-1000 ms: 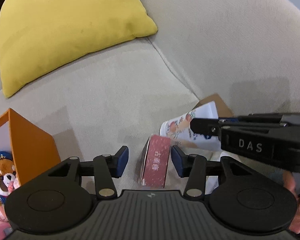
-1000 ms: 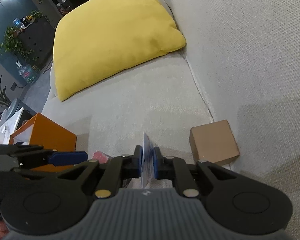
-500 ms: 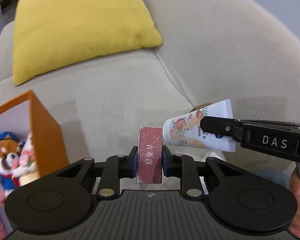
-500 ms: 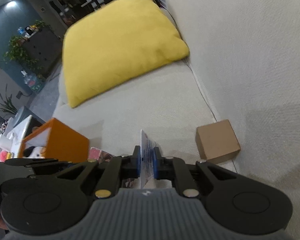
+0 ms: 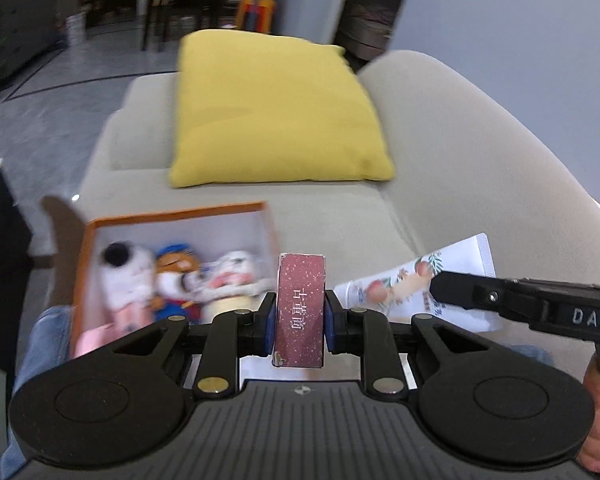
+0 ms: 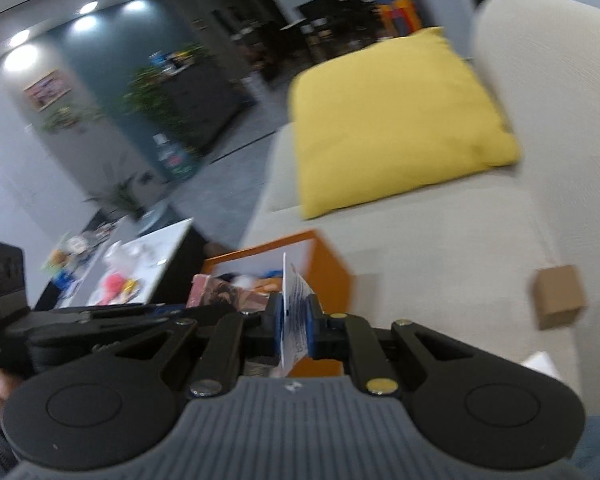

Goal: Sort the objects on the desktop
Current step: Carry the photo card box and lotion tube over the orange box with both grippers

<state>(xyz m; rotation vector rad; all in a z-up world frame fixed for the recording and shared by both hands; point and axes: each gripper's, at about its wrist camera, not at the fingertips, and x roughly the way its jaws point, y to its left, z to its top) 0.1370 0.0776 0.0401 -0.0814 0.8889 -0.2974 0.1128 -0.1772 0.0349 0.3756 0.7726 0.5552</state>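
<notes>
Red box point(image 5: 300, 312) in left fingers point(image 5: 269, 322) — beside orange bin's rim point(image 5: 176, 213)

Left gripper point(image 5: 300, 320) held level, blue pads clamped on both sides of an upright red box point(image 5: 300, 309), black linkage arms drawn inward. Right gripper point(image 6: 295, 325) likewise closed, pads pinching the flat end of a white tube point(image 6: 294, 308), seen edge-on from its own camera. From the left view, right gripper's body reaching in from the right side, tube point(image 5: 416, 284) pointing leftward toward the red box. Bare fingers point(image 5: 598, 420) wrapped round that gripper's handle at the lower right edge.
</notes>
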